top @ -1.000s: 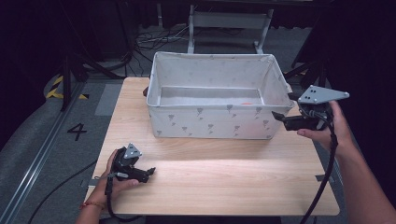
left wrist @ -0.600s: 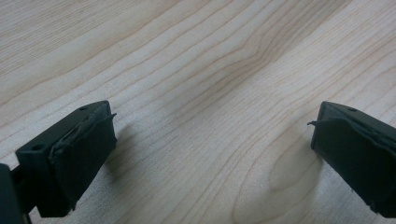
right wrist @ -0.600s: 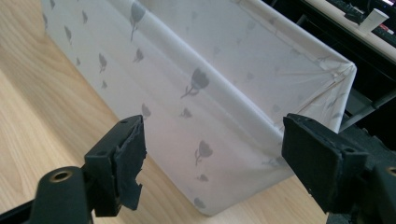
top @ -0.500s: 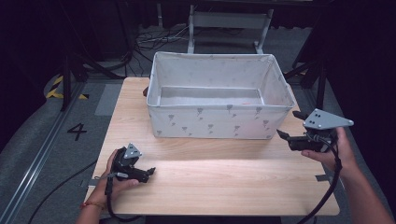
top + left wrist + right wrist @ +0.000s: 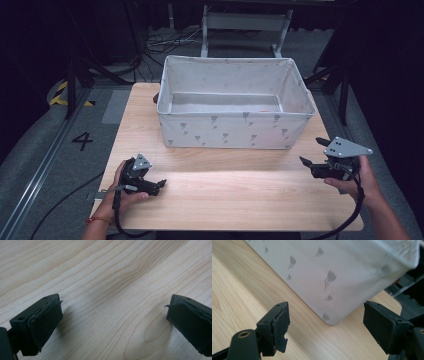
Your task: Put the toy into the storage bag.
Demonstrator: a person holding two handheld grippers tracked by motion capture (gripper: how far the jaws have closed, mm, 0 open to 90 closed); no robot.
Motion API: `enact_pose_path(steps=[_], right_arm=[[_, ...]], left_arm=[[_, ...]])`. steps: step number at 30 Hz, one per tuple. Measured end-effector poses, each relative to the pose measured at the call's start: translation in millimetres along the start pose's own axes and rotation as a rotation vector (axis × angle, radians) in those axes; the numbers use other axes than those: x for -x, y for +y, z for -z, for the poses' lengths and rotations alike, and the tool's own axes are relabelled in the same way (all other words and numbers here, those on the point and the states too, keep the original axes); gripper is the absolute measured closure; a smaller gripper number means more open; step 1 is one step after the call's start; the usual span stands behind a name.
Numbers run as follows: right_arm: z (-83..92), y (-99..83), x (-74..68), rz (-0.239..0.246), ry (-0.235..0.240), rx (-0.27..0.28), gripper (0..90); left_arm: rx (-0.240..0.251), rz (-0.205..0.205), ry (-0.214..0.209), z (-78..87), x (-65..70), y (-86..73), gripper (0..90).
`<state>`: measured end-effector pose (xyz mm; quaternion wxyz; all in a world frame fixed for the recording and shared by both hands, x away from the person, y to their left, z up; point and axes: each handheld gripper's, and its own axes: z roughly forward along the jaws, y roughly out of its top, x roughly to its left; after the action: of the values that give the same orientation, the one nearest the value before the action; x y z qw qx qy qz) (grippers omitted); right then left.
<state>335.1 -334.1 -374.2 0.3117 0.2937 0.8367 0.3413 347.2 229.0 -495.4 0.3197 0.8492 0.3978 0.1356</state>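
1. Over the last second the right gripper (image 5: 315, 151) has come away from the bin's right end wall, down and toward the person, to hover over the table's right edge; the left gripper (image 5: 159, 185) has stayed where it was.
2. The wooden table (image 5: 235, 195) lies bare between and beyond both pairs of jaws; in the left gripper view its grain (image 5: 107, 285) runs across the whole gap between the jaws.
3. The white fabric bin (image 5: 232, 131), printed with small grey tulips, stands on the far half of the table, well ahead of the left gripper's jaws and just beyond the right gripper's. In the right gripper view its lower corner (image 5: 332, 320) sits between the two jaws, farther off, with nothing touching it.
4. A small orange mark (image 5: 266, 111) shows on the bin's inner floor; what it is cannot be told.
5. Right gripper: jaws spread wide, empty, held in the right hand (image 5: 357, 175) and pointing left.
6. Left gripper: jaws spread wide, empty, low over the wood, held in the left hand (image 5: 122, 192).
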Motion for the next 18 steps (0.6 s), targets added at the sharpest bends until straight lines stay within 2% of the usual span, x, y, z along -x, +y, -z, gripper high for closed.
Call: enact_pose_path(steps=[4, 10, 16, 18], right_arm=[[-9.4, -18.5, -0.3, -0.019, 0.007, -0.027, 20.8], [-24.7, -43.6, -5.9, -0.007, 0.001, -0.095, 19.9], [-34.8, -65.9, -6.3, -0.058, 0.013, -0.123, 19.9], [-40.7, -78.1, -5.4, -0.096, 0.028, -0.14, 18.9]], left_arm=[[0.0, 0.0, 0.0, 0.0, 0.0, 0.0, 0.5], [0.0, 0.0, 0.0, 0.0, 0.0, 0.0, 0.5], [0.0, 0.0, 0.0, 0.0, 0.0, 0.0, 0.5], [0.002, 0.003, 0.004, -0.2, 0.4, 0.0, 0.5]])
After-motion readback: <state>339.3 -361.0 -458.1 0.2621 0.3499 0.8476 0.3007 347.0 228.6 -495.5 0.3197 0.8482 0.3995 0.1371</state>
